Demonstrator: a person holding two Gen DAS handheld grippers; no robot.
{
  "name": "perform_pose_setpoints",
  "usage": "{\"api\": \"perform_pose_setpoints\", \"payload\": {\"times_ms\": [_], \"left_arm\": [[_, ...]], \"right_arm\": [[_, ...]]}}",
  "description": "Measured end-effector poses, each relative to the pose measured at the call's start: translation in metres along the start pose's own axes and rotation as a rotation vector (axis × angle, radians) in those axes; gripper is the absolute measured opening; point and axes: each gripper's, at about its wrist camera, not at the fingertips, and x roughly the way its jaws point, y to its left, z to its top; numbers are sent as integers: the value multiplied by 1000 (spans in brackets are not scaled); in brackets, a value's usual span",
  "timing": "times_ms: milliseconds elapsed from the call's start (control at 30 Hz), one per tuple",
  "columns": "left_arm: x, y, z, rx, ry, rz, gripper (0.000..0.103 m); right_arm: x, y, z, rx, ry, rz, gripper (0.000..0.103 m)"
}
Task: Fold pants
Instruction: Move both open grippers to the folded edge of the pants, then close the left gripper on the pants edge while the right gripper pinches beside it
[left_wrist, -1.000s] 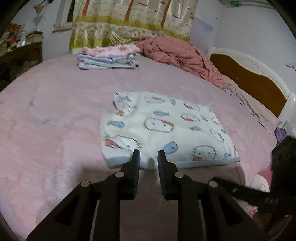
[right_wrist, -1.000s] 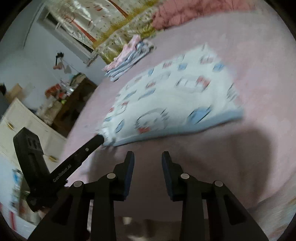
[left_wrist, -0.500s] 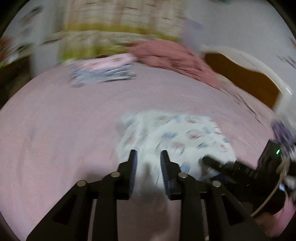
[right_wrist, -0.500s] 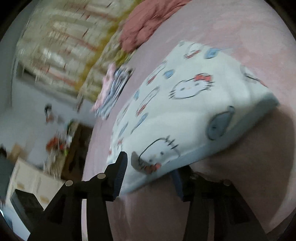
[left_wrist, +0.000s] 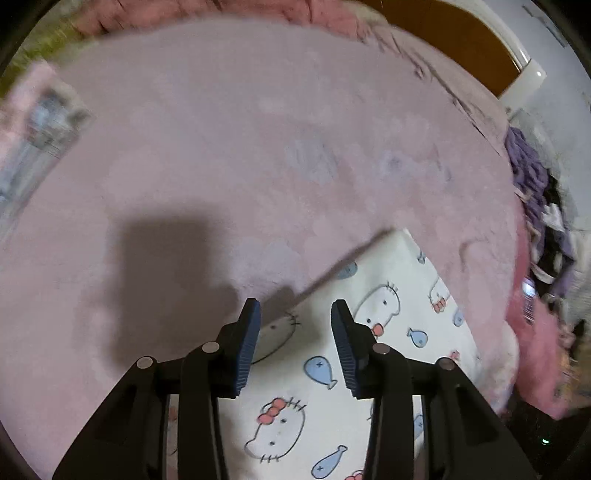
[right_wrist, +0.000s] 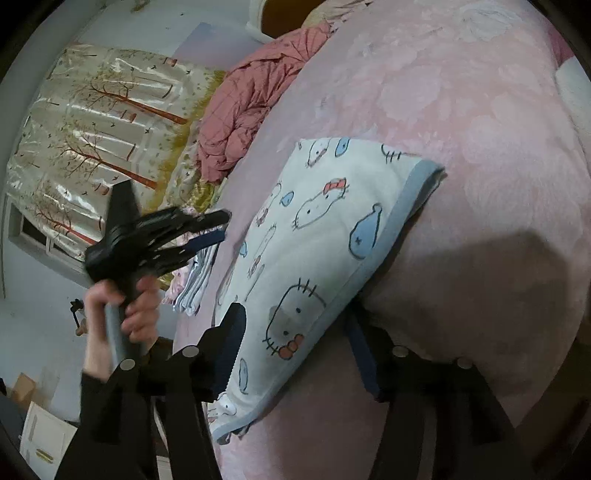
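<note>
Left gripper (left_wrist: 295, 314) now over pants (left_wrist: 369, 332) (edge)

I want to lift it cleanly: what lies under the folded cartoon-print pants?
The pink bedspread shows all around the pants. One right gripper finger sits beneath their blue-trimmed edge. Anything else underneath is covered.

left gripper (left_wrist: 295, 321) swung over pants (left_wrist: 388, 325), fingers opening

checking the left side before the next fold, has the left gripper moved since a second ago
Yes. The left gripper was short of the folded pants' near edge; now it is over the pants, near their far edge, jaws opening with nothing clamped.
</note>
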Motion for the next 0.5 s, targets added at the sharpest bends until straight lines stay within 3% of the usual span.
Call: {"api": "perform_pose_setpoints", "payload": {"times_ms": [133,333,500], "left_arm": [[18,7,0,12,101,-68,38],[15,26,-1,13,112,33,41],[22,34,-7,20,153,-175,44]], "right_arm": [[8,1,5,28,20,15,65],[25,11,11,-41,91,32,69],[20,4,10,5,91,90,65]]}}
